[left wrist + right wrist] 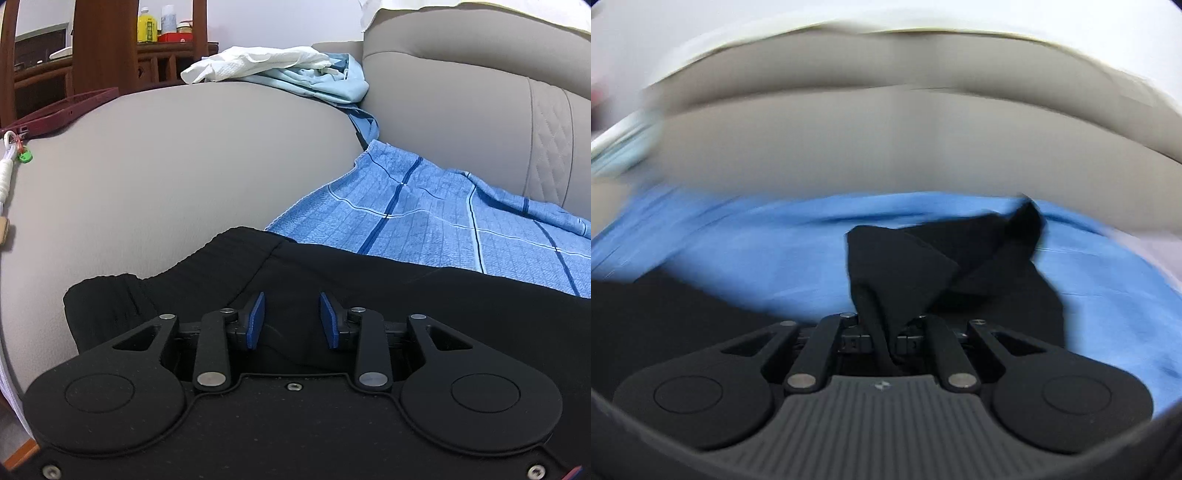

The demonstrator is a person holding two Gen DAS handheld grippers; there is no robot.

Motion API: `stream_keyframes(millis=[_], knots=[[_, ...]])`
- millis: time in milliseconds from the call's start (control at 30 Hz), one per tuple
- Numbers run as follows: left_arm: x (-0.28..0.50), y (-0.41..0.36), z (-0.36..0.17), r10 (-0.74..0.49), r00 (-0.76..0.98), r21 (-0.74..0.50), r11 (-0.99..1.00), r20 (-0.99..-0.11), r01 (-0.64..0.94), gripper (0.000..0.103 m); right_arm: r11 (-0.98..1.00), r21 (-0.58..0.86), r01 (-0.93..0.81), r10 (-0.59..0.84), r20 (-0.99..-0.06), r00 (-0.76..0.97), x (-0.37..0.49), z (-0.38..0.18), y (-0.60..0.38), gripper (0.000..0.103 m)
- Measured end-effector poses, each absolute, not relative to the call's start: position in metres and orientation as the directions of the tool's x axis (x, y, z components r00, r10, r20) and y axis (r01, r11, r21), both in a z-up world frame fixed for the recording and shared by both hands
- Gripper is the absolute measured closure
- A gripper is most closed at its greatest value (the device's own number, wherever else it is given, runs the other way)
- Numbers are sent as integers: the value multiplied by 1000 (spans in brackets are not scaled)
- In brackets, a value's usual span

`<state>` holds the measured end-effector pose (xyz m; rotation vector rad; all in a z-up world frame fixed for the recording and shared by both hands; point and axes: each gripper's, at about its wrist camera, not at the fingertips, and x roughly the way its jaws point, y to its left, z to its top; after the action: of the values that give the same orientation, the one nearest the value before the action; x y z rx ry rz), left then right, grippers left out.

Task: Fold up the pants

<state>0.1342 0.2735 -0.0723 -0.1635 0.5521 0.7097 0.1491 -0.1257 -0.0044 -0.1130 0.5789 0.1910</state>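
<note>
**Right claw carries a pant end while the left claw waits**

My left gripper (pixel 291 319) is open, its blue pads (pixel 256 320) apart, and it holds nothing. It hovers low above the black pants (pixel 369 288), which lie directly under and ahead of it on the grey sofa seat (pixel 166 166). Far ahead to the left I see a wooden cabinet (pixel 99 44) with bottles (pixel 147 24). Ahead to the right lies a blue checked towel (pixel 443 221), and far ahead a white cloth and a light blue garment (pixel 295 70) are bunched together.

My right gripper (pixel 886 332) is closed on a fold of the pants (pixel 897 273). The fabric rises from between the jaws and hangs ahead of them, above the blue towel (pixel 757 251). This view is blurred, so small details I cannot tell.

I think the step is to bring this end over the rest of the pants. To do it well, I should keep the fabric taut, move it level, and press the lying part with my left claw so it does not slide on the smooth seat.
</note>
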Motion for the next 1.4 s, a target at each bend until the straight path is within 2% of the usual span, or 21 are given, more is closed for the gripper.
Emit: stream_keyframes(millis=[133, 167, 200, 267, 333, 500, 633, 733, 833, 933, 1000, 1067, 1200, 1400], knots=[[135, 273, -72, 570, 622, 42, 755, -537, -655, 69, 895, -107, -433, 273, -636, 721, 125, -52, -23, 92], [135, 274, -71, 566, 625, 34, 755, -537, -655, 69, 890, -130, -438, 272, -619, 737, 117, -57, -12, 91], [134, 274, -71, 564, 628, 26, 755, -537, -655, 68, 872, -176, -456, 272, -600, 753, 107, -59, -1, 71], [133, 273, -70, 561, 632, 16, 755, -534, -656, 65, 843, -208, -497, 302, -581, 756, 91, -59, 8, 61], [131, 271, -68, 556, 638, -2, 754, -533, -657, 59, 818, -187, -543, 358, -574, 737, 77, -57, 7, 42], [114, 261, -51, 493, 717, -100, 786, -493, -610, 54, 794, -156, -588, 415, -568, 711, 42, -56, -12, 30], [88, 230, -33, 413, 808, -97, 865, -419, -492, 43, 841, -86, -534, 414, -534, 737, 20, -54, -51, 19], [70, 198, -22, 303, 857, -110, 919, -417, -379, 40, 907, -83, -414, 320, -503, 803, 6, -54, -85, 17], [53, 159, -18, 155, 872, -187, 945, -464, -268, 40, 961, -117, -249, 163, -488, 858, -2, -59, -116, 17], [38, 123, -19, 49, 864, -227, 956, -502, -187, 40, 977, -195, -88, -19, -487, 873, -6, -65, -139, 17], [28, 100, -22, 5, 847, -240, 958, -531, -156, 41, 974, -227, -25, -91, -484, 870, -8, -69, -153, 17], [20, 85, -27, -38, 827, -282, 948, -560, -148, 45, 971, -237, 10, -127, -486, 865, -8, -72, -161, 17], [16, 74, -40, -144, 796, -407, 903, -589, -138, 45, 973, -226, 37, -146, -488, 860, -12, -79, -171, 17], [51, 67, -54, -102, 781, -420, 881, -616, -216, 46, 981, -190, 28, -119, -487, 865, -15, -85, -175, 17]])
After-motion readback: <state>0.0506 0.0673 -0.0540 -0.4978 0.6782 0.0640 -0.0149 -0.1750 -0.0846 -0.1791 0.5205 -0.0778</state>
